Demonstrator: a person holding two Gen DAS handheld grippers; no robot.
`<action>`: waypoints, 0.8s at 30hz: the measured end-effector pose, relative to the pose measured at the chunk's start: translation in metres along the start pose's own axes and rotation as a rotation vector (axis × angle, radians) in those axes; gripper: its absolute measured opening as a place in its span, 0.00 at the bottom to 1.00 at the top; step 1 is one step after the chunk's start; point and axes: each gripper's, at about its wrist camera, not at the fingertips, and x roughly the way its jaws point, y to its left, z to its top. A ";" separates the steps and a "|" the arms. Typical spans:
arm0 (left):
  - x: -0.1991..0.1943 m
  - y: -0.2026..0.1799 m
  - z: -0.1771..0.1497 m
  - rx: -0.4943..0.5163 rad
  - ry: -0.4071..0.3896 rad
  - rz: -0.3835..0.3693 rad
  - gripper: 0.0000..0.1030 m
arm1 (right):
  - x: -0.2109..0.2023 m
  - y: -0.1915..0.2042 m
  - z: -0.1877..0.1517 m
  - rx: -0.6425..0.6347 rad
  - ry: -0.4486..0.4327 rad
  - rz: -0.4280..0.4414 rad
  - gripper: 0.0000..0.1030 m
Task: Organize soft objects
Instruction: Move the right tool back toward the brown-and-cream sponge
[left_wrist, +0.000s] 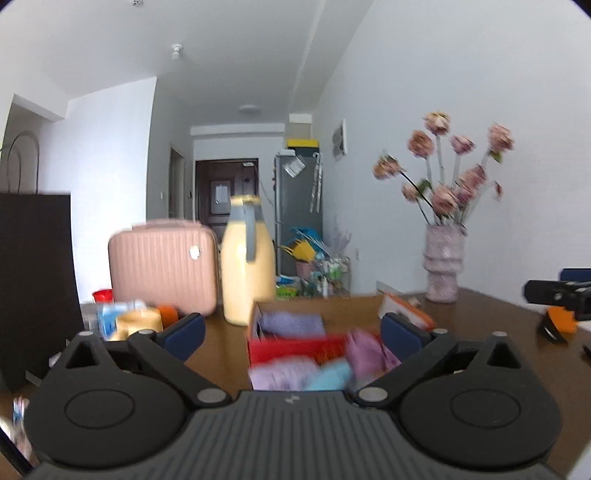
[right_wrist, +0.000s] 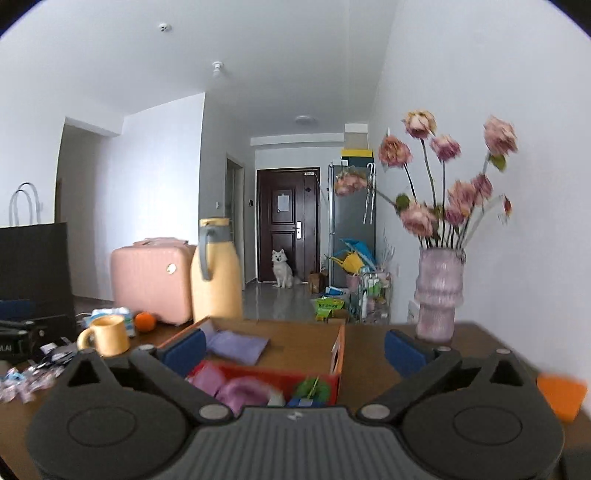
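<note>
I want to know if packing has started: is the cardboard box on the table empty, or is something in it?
Not empty. The right wrist view shows the open box holding a folded purple cloth on its floor; the other soft items lie outside, in front.

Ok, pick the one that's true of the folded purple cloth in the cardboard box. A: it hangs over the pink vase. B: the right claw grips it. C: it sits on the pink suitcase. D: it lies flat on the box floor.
D: the purple cloth lies flat inside the cardboard box, beyond the open right claw.
</note>
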 end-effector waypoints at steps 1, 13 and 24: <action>-0.008 -0.002 -0.011 0.005 0.013 -0.014 1.00 | -0.010 0.004 -0.015 -0.008 -0.008 0.009 1.00; -0.014 0.000 -0.075 -0.008 0.207 -0.071 1.00 | -0.041 0.034 -0.126 0.011 0.117 0.000 1.00; 0.053 -0.020 -0.065 -0.073 0.254 -0.197 0.95 | 0.010 0.011 -0.121 0.150 0.188 -0.041 0.80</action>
